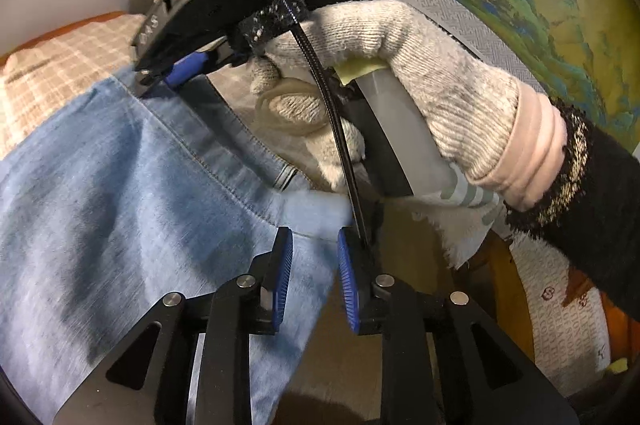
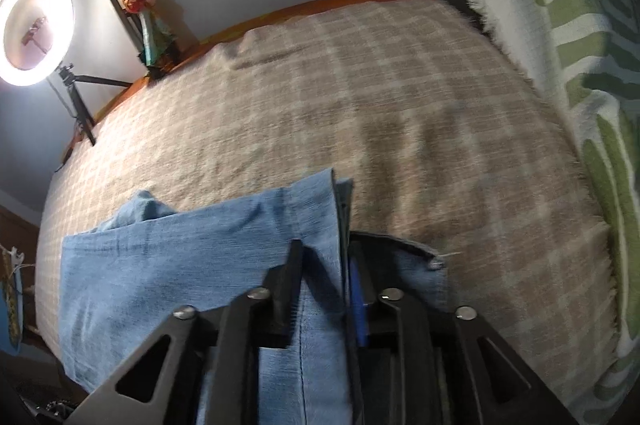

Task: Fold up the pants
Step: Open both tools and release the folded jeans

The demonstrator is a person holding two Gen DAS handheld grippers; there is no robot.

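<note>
1. Left wrist view: left gripper (image 1: 315,267) jaws set narrowly apart, denim of the pants (image 1: 120,205) between the blue pads, not clamped. Right gripper (image 1: 176,71), in a gloved right hand (image 1: 420,81), bites the waistband edge.
2. Right wrist view: right gripper (image 2: 324,289) jaws closed on a pants (image 2: 200,257) fold, lifted over the checked bed (image 2: 400,105).
3. Risk: the left side isn't pinched, so the cloth may slip and sag, skewing the fold; frames are blurry.
</note>
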